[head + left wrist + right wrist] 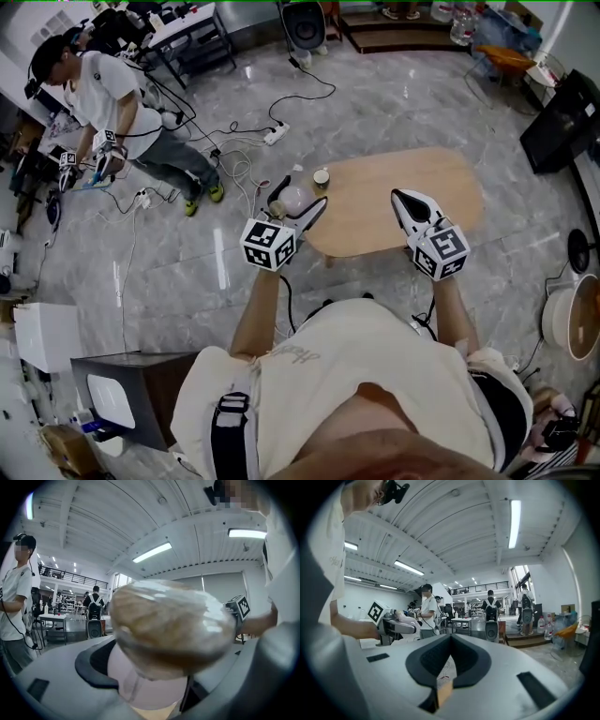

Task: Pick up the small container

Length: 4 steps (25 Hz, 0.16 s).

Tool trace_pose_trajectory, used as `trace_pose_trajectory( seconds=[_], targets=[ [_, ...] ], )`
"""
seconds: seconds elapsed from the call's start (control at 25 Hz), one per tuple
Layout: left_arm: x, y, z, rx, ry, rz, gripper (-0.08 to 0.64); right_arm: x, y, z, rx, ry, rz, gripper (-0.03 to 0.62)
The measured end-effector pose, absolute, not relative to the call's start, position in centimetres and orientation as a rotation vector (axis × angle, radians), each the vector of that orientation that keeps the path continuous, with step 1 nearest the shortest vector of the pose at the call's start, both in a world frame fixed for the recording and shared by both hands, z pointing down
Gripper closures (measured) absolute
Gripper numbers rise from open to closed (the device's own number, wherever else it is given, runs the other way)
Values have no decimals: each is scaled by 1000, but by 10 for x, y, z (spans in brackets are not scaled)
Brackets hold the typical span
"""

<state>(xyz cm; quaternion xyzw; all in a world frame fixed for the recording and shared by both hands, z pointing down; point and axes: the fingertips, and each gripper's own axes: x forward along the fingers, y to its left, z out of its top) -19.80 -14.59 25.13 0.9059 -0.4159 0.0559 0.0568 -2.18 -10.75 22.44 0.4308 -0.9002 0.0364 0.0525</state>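
Note:
My left gripper [294, 202] is shut on a small round container [293, 199] with a pale pinkish body and a clear lid, held above the left end of the wooden table [394, 202]. In the left gripper view the container [173, 625] fills the space between the jaws and tilts toward the camera. The right gripper view shows that same gripper [396, 624] off to the left, away from my right one. My right gripper [401, 197] hovers over the table's middle, its jaws shut with nothing in them [451, 638]. A small cup [321, 177] stands on the table's far left edge.
Cables and a power strip [275, 134] lie across the marble floor left of the table. A person [112, 108] with grippers stands at the far left. A dark cabinet [117, 394] sits near left, a round white appliance [570, 323] at the right, a speaker [305, 23] beyond.

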Motion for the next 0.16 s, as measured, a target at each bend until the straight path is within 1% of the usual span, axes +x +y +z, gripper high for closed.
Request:
trace_pose_trajectory(
  seconds=[0.16],
  targets=[
    [-197,-145,252,2759,-1259,186,141,-20,-106,226,1316,-2741,127,598]
  ],
)
